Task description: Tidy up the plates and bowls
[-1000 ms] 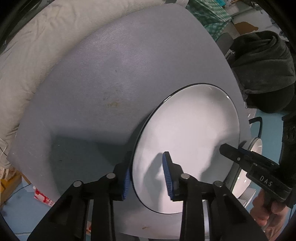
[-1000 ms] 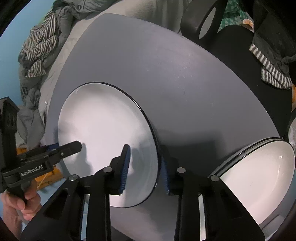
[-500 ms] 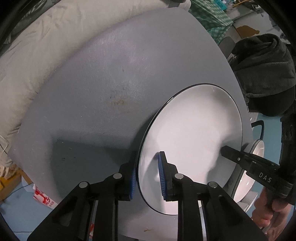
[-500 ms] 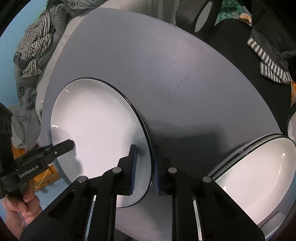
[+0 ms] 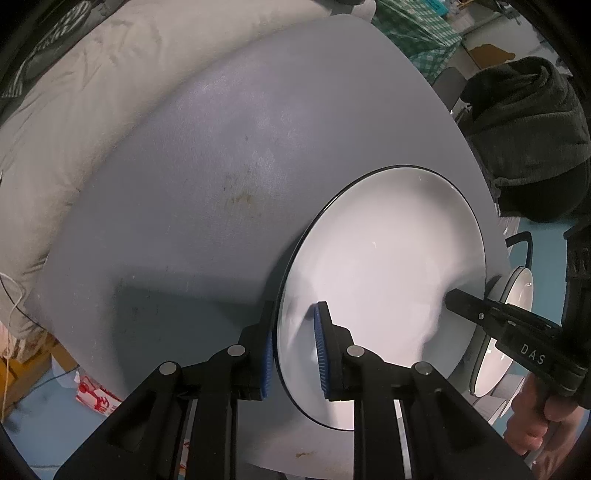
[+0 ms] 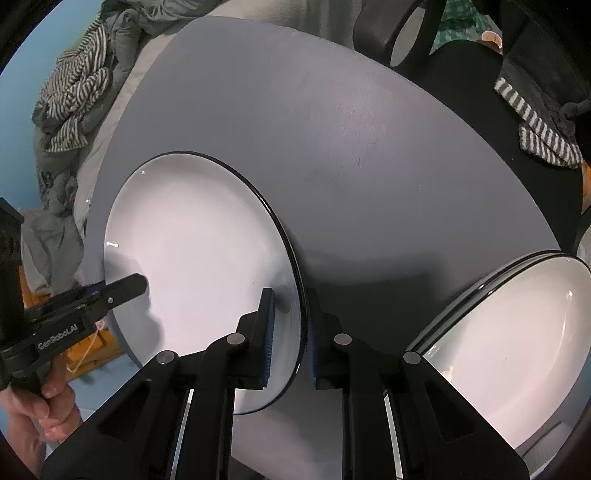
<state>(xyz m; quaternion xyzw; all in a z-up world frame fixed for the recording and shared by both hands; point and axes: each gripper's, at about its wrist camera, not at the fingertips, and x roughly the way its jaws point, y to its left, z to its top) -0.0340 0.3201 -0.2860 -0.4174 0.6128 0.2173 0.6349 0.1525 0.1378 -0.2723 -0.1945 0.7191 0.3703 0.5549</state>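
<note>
A large white plate [image 5: 388, 266] with a thin black rim lies on the round grey table [image 5: 203, 184]. My left gripper [image 5: 293, 354] is shut on its near-left rim, one blue pad under the edge and one on the white face. On the opposite rim of the plate [image 6: 199, 240], my right gripper [image 6: 290, 339] is shut the same way. Each view shows the other gripper's fingers: the right gripper's fingers [image 5: 476, 310] and the left gripper's fingers [image 6: 122, 290]. A stack of similar white plates [image 6: 517, 332] sits at the table's right edge.
A white duvet [image 5: 74, 129] borders the table's far left side. Dark clothing [image 5: 524, 129] and a striped cloth [image 6: 543, 136] lie beyond the right side. Striped clothes [image 6: 74, 92] are heaped to the left, and a black chair back [image 6: 406, 33] stands behind the table [image 6: 332, 129].
Both grippers' jaws have narrowed from wide apart to closed on the plate's rim. Neither hand has shifted noticeably.
</note>
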